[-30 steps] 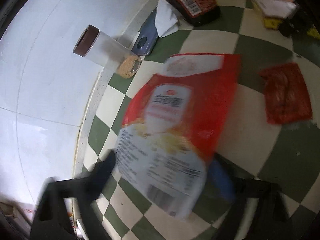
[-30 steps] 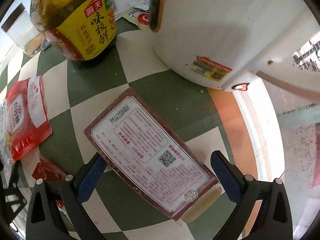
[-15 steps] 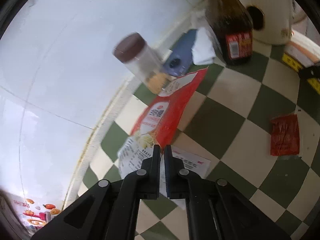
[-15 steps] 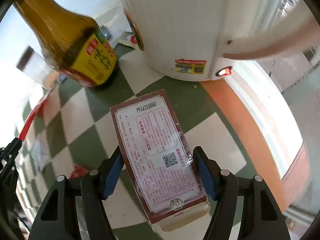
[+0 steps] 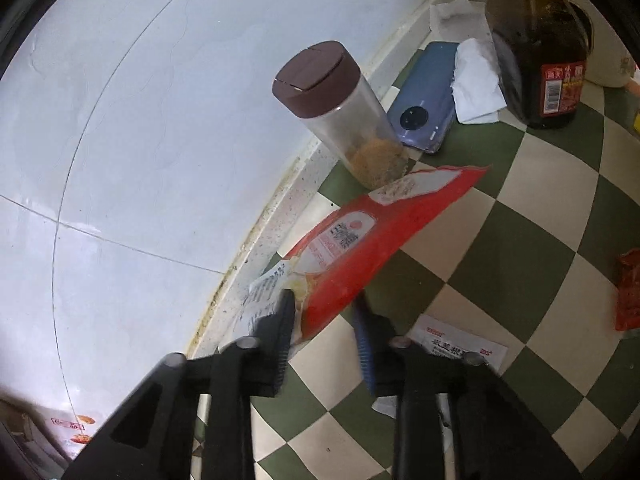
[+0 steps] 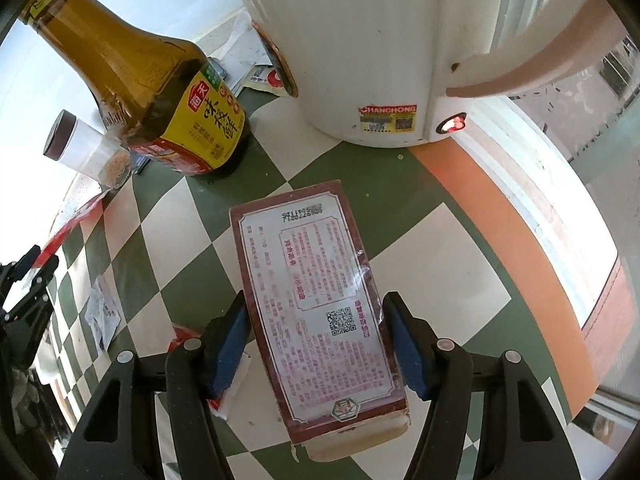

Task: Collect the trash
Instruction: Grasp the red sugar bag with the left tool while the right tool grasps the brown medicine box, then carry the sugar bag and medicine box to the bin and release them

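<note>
Checkered counter (image 6: 420, 264); we saw left tool (image 5: 322, 303), just widening, pinching red bag (image 5: 360, 248); right tool (image 6: 316, 305), just narrowing, clamping box (image 6: 308, 264), 6 o'clock.

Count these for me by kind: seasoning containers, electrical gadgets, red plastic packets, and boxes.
Seasoning containers: 2 (sauce bottle, spice jar)
Electrical gadgets: 2 (white kettle, phone)
Red plastic packets: 2 (red bag, small red wrapper)
Boxes: 1 (brown box)
Total: 7
</note>
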`<action>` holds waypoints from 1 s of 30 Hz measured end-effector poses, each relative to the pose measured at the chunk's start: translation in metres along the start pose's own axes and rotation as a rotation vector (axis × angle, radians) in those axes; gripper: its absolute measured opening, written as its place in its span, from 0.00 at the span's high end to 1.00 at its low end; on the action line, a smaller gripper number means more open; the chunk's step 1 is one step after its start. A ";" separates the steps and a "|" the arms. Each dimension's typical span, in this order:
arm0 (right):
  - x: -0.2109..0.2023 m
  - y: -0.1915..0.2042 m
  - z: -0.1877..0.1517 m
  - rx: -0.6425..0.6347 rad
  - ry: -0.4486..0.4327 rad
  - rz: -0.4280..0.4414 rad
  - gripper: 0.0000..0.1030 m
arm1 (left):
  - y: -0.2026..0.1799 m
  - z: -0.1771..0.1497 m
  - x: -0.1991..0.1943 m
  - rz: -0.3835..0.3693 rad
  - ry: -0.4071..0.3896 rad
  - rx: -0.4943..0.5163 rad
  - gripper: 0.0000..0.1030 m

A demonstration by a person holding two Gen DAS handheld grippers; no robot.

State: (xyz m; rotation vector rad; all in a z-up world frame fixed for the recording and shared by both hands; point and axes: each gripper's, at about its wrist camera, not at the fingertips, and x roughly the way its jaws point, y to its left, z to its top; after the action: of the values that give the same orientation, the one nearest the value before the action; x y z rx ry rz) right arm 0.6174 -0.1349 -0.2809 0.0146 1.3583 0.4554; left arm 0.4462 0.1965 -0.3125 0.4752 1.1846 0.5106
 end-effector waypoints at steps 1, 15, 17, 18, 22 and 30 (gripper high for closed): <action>-0.002 -0.001 0.000 0.000 -0.004 0.002 0.36 | 0.002 0.000 -0.002 -0.011 0.001 0.002 0.95; -0.042 0.033 -0.040 0.087 -0.118 0.085 0.39 | 0.013 -0.029 -0.102 -0.022 -0.112 -0.087 1.00; -0.053 0.029 -0.053 0.109 -0.129 0.103 0.39 | 0.013 -0.030 -0.119 -0.038 -0.130 -0.108 1.00; -0.053 0.031 -0.058 0.113 -0.134 0.107 0.39 | 0.012 -0.031 -0.127 -0.045 -0.139 -0.116 1.00; -0.079 0.017 -0.091 0.147 -0.174 0.117 0.39 | 0.000 -0.036 -0.172 -0.075 -0.190 -0.118 1.00; -0.141 -0.062 -0.184 0.297 -0.285 0.090 0.40 | -0.066 -0.031 -0.275 -0.179 -0.333 -0.026 1.00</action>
State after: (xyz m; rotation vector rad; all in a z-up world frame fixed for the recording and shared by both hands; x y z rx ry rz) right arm 0.4437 -0.2834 -0.2071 0.3735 1.1360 0.3095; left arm 0.3448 -0.0197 -0.1576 0.4093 0.8889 0.2792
